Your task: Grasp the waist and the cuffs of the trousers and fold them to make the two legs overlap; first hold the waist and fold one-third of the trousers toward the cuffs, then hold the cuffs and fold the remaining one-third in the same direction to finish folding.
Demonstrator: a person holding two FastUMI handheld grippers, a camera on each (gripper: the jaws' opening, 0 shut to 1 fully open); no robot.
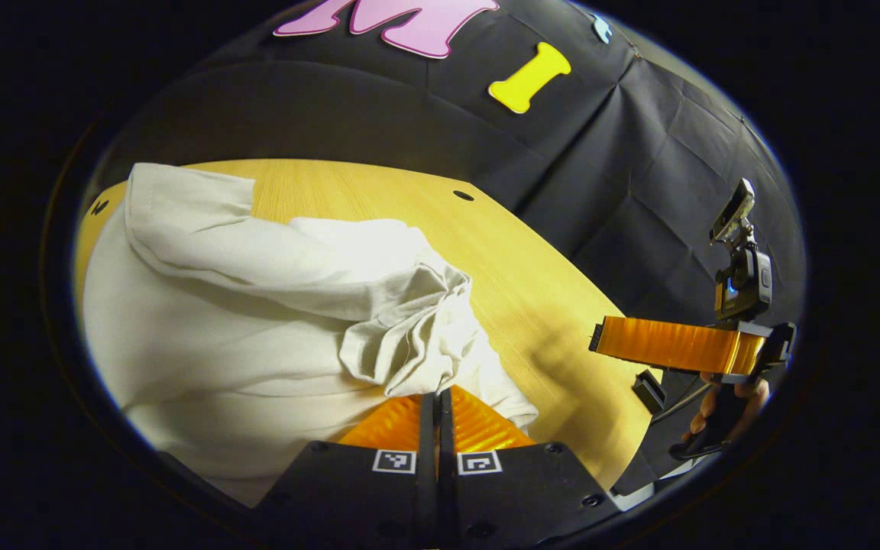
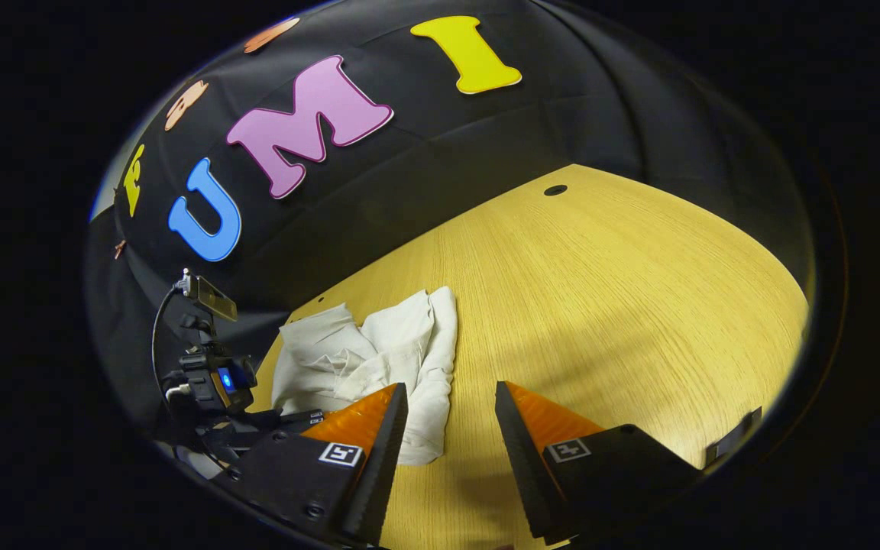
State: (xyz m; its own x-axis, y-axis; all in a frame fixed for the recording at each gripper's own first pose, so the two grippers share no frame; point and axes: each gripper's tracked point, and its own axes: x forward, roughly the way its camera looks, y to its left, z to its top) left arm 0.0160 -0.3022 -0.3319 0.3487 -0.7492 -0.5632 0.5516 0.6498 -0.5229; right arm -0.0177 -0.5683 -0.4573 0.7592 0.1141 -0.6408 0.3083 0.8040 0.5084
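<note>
Left claw [image 1: 438,401], fingers pressed together pinching bunched cloth of the pale trousers [image 1: 257,321], which lie rumpled on the wooden bench [image 1: 532,298], long axis unclear. Right claw [image 2: 448,397] spread, hovering beside them.

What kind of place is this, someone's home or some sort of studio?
Probably a recording booth, not a home: a bare wooden table backed by a black cloth wall, pale trousers bunched on it, and handheld grippers carrying cameras, like the right gripper held by a hand.
</note>
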